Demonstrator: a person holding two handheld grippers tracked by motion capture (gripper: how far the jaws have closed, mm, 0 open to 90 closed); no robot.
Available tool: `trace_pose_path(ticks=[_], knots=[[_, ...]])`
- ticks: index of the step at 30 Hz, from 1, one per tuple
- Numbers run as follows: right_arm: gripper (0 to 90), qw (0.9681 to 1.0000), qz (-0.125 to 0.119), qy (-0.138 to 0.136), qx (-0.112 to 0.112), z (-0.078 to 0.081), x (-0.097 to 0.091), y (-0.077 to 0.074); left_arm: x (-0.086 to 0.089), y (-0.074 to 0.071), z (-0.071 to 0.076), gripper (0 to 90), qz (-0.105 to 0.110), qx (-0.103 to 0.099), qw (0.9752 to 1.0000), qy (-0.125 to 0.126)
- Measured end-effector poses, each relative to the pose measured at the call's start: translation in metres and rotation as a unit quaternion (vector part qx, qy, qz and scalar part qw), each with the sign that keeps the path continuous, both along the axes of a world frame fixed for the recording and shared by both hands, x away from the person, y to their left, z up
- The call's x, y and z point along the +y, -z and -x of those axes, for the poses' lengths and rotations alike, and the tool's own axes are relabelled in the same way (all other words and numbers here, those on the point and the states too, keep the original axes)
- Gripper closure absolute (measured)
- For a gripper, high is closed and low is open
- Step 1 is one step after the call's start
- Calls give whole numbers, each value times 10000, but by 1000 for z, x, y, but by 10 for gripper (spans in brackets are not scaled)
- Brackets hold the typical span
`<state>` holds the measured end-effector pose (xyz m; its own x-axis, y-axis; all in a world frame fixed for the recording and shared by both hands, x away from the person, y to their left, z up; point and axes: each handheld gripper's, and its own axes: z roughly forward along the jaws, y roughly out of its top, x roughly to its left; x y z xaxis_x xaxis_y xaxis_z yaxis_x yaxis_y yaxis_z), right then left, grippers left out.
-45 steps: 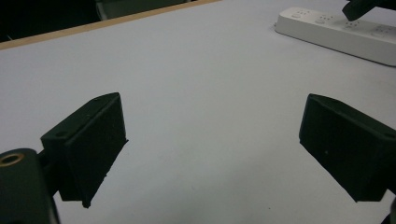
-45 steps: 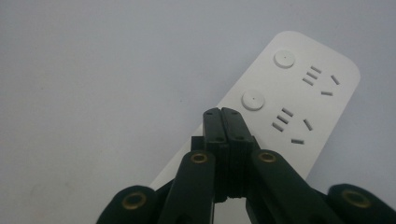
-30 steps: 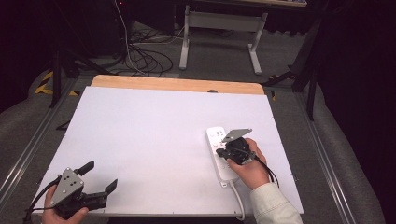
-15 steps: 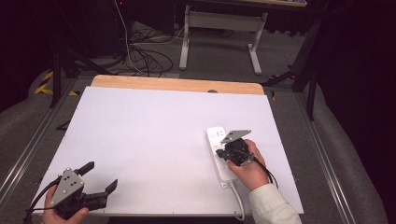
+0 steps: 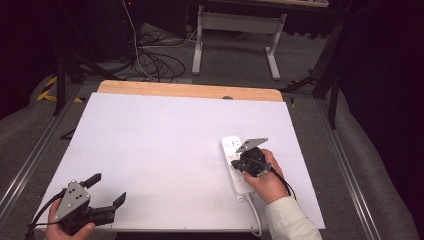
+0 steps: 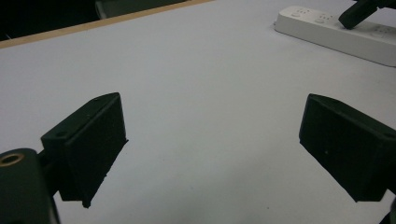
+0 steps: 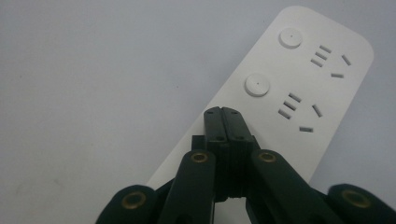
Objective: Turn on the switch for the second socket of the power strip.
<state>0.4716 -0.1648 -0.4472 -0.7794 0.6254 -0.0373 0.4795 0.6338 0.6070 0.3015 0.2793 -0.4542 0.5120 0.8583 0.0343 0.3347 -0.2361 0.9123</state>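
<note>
A white power strip (image 5: 234, 162) lies on the right side of the white table, its cable running off the near edge. My right gripper (image 5: 242, 161) rests over its middle, jaws shut with nothing between them. In the right gripper view the closed tips (image 7: 223, 116) sit on the power strip (image 7: 299, 70) just below two round buttons (image 7: 257, 84) and their sockets. My left gripper (image 5: 107, 189) is at the near left corner, jaws wide open and empty. In the left gripper view its fingers (image 6: 88, 140) frame bare table, and the power strip (image 6: 336, 32) lies far off at upper right.
The white table (image 5: 165, 140) has a wooden strip along its far edge (image 5: 190, 91). Beyond it, on the grey floor, are tangled cables (image 5: 150, 60) and a white desk frame (image 5: 235, 35). Metal rails run along both sides of the table.
</note>
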Motion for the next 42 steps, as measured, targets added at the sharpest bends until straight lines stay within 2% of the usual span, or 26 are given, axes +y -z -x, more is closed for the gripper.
trace_pose_path(ticks=[11, 19, 21, 23, 26, 29, 36, 42], knots=[[900, 10000, 24, 53, -26, 1, 1, 1, 0, 0, 0, 79, -4, 6, 10000, -1], [900, 9999, -118, 109, 34, 1, -2, 2, 1, 0, 0, 79, -7, -14, 10000, -13], [900, 9997, -193, 129, -92, 3, -3, 1, 1, 0, 0, 79, -15, -18, 10000, -17], [900, 9989, -232, 100, -387, 7, -4, -2, 1, 0, -1, 79, 13, 13, 10000, -26], [900, 9967, -561, 110, -585, 12, -7, -10, 1, 0, -1, 79, 3, 24, 10000, -22], [900, 9960, -668, 47, -599, 15, -8, -16, 1, 0, -1, 79, -29, -1, 10000, -23], [900, 9933, -848, 16, -787, 23, -12, -32, 0, 0, -1, 79, -3, 17, 10000, -30], [900, 9921, -879, -61, -895, 27, -9, -44, 1, 0, -1, 79, 5, 19, 10000, -25]])
